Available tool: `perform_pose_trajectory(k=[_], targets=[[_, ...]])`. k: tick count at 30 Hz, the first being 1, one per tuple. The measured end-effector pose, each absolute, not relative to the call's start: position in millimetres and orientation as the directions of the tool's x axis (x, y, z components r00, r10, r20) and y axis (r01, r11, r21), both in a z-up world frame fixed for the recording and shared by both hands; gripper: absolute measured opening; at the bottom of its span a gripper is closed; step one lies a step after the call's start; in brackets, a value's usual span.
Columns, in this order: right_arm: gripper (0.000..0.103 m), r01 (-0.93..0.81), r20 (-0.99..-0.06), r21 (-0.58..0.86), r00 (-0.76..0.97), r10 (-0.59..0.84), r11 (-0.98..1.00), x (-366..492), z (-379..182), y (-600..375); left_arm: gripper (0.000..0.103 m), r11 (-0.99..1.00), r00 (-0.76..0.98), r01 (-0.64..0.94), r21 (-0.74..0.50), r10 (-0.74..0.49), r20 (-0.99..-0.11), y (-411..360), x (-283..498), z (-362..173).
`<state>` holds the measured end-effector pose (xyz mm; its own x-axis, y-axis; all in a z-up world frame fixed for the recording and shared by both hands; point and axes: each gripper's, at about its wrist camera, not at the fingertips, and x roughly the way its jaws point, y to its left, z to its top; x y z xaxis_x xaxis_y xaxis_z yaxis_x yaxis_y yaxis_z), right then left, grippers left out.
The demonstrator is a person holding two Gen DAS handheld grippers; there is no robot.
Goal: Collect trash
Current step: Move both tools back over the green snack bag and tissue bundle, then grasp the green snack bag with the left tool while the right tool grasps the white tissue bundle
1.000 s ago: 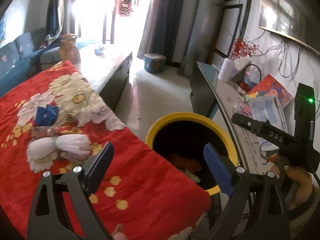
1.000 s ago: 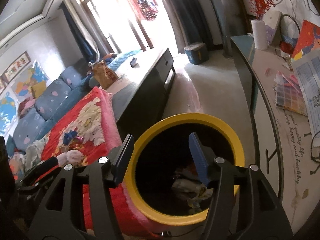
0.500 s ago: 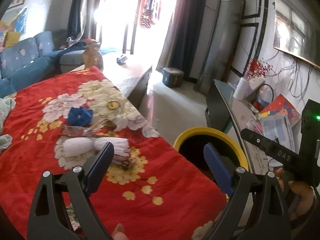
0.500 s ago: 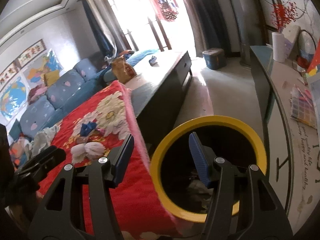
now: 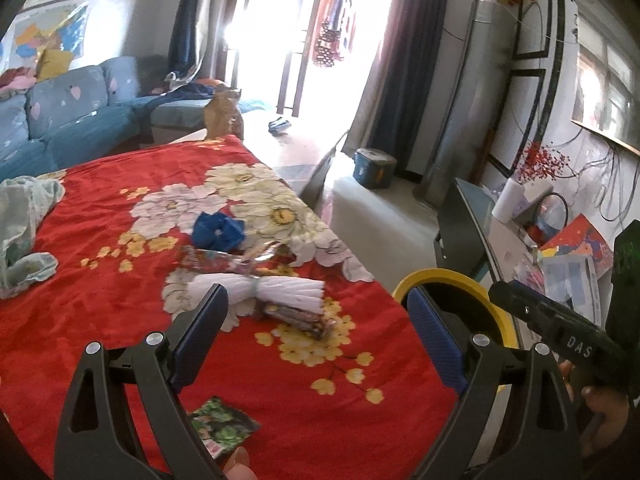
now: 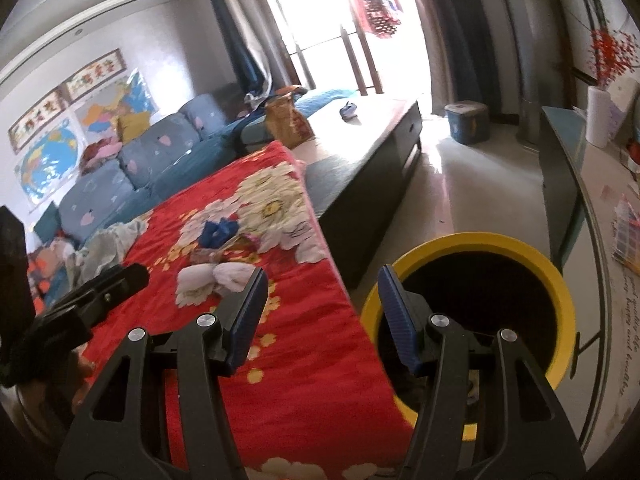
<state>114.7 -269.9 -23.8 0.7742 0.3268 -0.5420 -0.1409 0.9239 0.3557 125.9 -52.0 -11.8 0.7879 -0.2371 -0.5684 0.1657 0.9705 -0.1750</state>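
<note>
Red blanket (image 5: pixel 100 320): white wrapper (image 5: pixel 276 290) before left hand-held gripper (image 5: pixel 316 332).

Bright daylight floods through a tall glazed balcony door (image 5: pixel 304 32) flanked by dark curtains (image 5: pixel 394 68), lighting the pale floor (image 6: pixel 472 184), a blue patterned sofa (image 5: pixel 68 120) and white walls (image 6: pixel 132 40).

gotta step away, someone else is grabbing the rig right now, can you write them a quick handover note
Left gripper: open, empty, over the red blanket.
Right gripper: open, empty, at the blanket's edge beside the yellow bin.
Bin stands on the floor against the blanket's edge; what is in it is too dark to tell.
Left to collect from the blanket: white bundle, dark wrapper against it, shiny wrapper, blue crumpled piece, and a green packet nearest the left gripper.
Neither gripper touches any of it yet. The pale cloth at the far side may not be trash.
</note>
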Motion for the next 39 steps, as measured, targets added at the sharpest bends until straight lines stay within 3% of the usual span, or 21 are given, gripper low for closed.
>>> perform_pose_trajectory(k=[18, 25, 35, 39], targets=[[0.049, -0.249, -0.563, 0.341, 0.718, 0.409, 0.907, 136.6, -27.1, -218.8, 0.088, 0.982, 0.779, 0.057, -0.182, -0.157, -0.607, 4.0, 118.9, -28.9], [0.035, -0.298, -0.590, 0.342, 0.670, 0.451, 0.891, 154.4, -33.7, -195.9, 0.087, 0.981, 0.754, 0.039, -0.192, -0.155, -0.638, 18.8, 118.9, -43.8], [0.026, -0.353, -0.637, 0.339, 0.596, 0.489, 0.872, 180.5, -49.2, -166.6, 0.087, 0.977, 0.694, 0.041, -0.207, -0.177, -0.698, 26.8, 119.7, -69.0], [0.024, -0.358, -0.652, 0.353, 0.569, 0.502, 0.864, 191.3, -57.6, -159.4, 0.082, 0.977, 0.654, 0.020, -0.213, -0.174, -0.736, 32.0, 121.2, -83.0]])
